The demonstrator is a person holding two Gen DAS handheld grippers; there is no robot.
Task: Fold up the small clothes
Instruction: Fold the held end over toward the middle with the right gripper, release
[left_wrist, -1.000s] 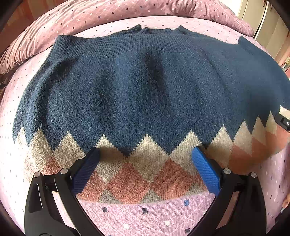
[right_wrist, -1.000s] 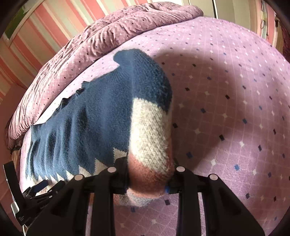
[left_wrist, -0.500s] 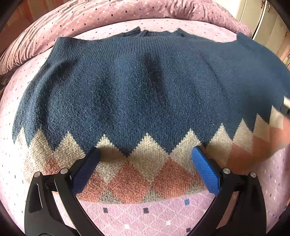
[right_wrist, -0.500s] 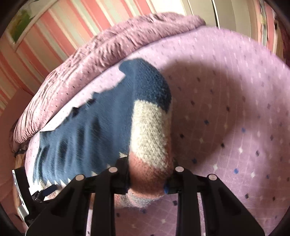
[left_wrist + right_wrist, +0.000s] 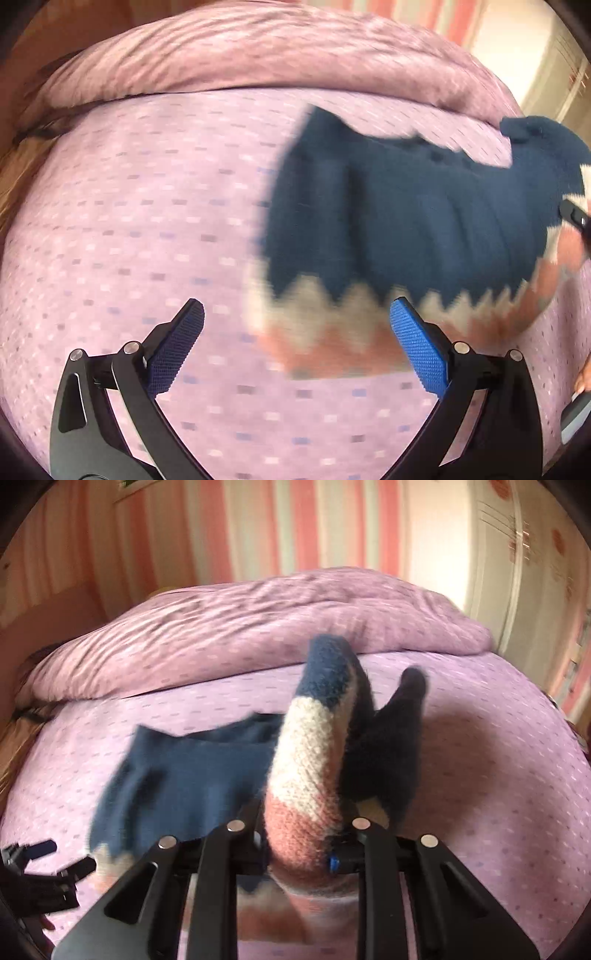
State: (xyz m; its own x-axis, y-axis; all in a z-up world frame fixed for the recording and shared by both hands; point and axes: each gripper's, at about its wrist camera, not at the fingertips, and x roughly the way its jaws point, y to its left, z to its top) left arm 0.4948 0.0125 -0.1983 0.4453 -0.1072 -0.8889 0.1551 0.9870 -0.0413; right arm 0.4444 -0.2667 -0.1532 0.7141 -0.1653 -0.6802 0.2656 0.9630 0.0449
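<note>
The right gripper (image 5: 303, 853) is clamping the sweater's (image 5: 406, 229) hem, lifting it — the left gripper (image 5: 295, 347) is hovering spread, empty, over the bedspread (image 5: 129, 221).

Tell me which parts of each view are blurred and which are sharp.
Left wrist view: the sweater and the bedsheet are smeared sideways by motion, while the open left tongs stay crisp. Right wrist view: the sweater's flat part is blurred at its left edge; the bunch clamped in the right tongs shows its knit clearly.
</note>
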